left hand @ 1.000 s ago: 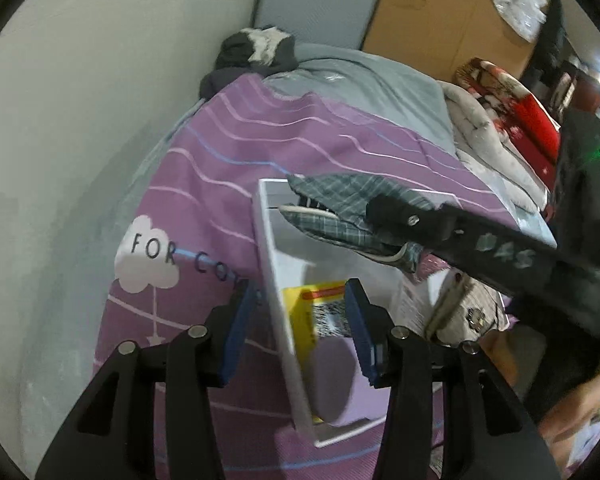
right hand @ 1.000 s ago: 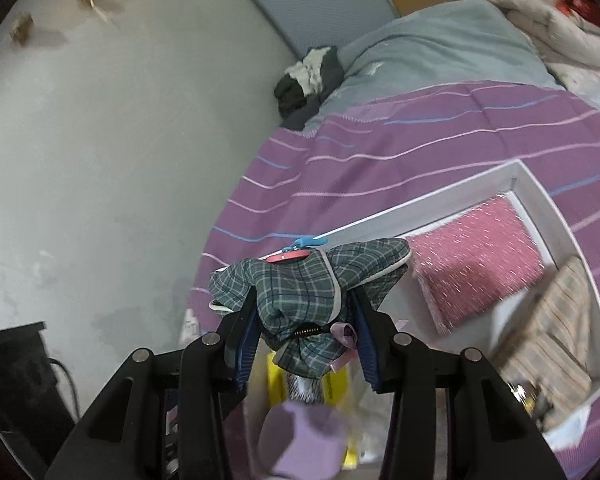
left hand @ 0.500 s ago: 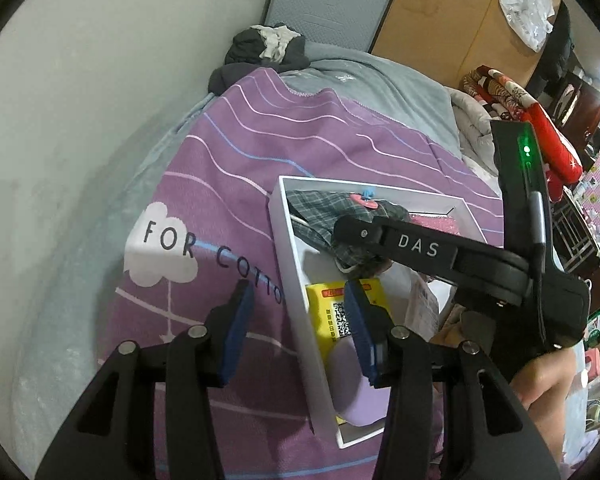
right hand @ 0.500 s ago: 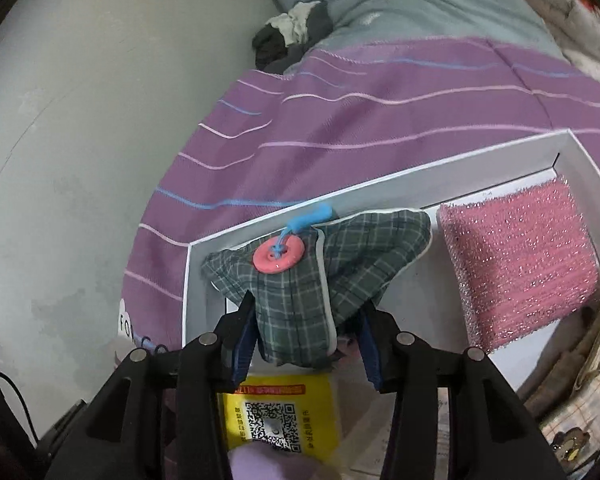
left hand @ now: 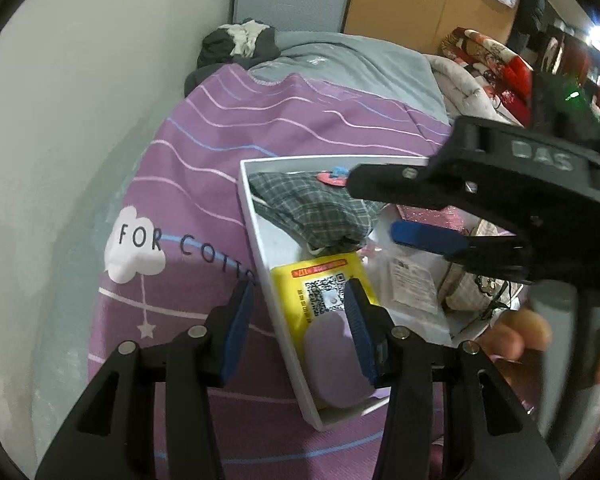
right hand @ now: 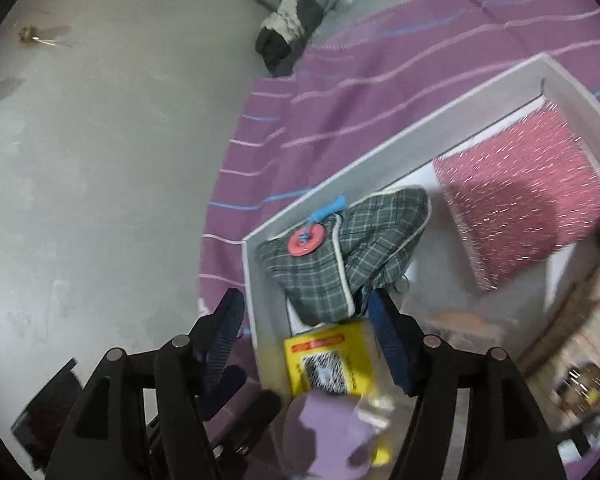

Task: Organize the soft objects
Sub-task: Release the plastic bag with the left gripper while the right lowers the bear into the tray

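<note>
On the purple striped bedspread [left hand: 204, 168], the shallow white cardboard box [right hand: 400, 148] now holds the green plaid fabric pouch [right hand: 332, 260] in its corner, released by the now-spread right gripper [right hand: 308, 320]; left gripper [left hand: 296, 316] hangs spread, empty — placement judged done.

Both views are rather dim, with soft indoor light and a strong fisheye curve at the dark edges. The right wrist view has motion blur, mostly on the pink sponge [right hand: 520, 200]. A small bright lamp [left hand: 598, 30] glares in the left wrist view.
</note>
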`<state>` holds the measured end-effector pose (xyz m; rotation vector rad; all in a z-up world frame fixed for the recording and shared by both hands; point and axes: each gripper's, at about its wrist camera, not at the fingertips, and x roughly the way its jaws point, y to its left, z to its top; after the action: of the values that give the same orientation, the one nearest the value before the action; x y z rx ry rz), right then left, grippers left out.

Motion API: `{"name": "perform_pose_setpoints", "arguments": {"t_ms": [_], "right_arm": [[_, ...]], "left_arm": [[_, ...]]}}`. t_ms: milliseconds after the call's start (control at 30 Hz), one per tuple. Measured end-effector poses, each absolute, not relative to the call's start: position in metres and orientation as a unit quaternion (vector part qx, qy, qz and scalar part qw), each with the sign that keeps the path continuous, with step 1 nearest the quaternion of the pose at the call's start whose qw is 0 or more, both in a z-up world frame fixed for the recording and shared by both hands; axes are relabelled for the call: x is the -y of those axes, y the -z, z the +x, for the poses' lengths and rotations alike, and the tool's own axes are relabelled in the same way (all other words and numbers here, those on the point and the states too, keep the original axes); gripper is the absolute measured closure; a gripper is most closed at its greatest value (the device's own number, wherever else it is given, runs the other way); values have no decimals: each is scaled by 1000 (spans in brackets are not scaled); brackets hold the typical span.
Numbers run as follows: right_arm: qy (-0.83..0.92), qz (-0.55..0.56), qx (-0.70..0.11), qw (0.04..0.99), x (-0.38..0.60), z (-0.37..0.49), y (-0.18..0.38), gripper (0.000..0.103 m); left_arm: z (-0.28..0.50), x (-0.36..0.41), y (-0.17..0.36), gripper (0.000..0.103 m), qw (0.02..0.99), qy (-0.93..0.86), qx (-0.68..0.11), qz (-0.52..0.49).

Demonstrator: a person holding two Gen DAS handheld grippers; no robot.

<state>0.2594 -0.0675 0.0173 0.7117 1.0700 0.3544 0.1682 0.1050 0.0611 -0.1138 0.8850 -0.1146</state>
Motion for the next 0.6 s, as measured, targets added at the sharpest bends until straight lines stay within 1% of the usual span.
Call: {"name": "perform_pose_setpoints", "arguments": {"t_ms": [200, 400, 600], "right_arm": [[-143, 285, -511, 798, 77, 226, -50, 38], [-131, 293, -510, 798, 103, 198, -78, 38], [-104, 273, -499, 816, 123, 165, -109, 38]], "left_arm": [[158, -96, -76, 54, 904, 52, -423, -42], [143, -84, -95, 54, 902, 51, -427, -34], [124, -72, -114, 54, 905, 48, -421, -27]]}}
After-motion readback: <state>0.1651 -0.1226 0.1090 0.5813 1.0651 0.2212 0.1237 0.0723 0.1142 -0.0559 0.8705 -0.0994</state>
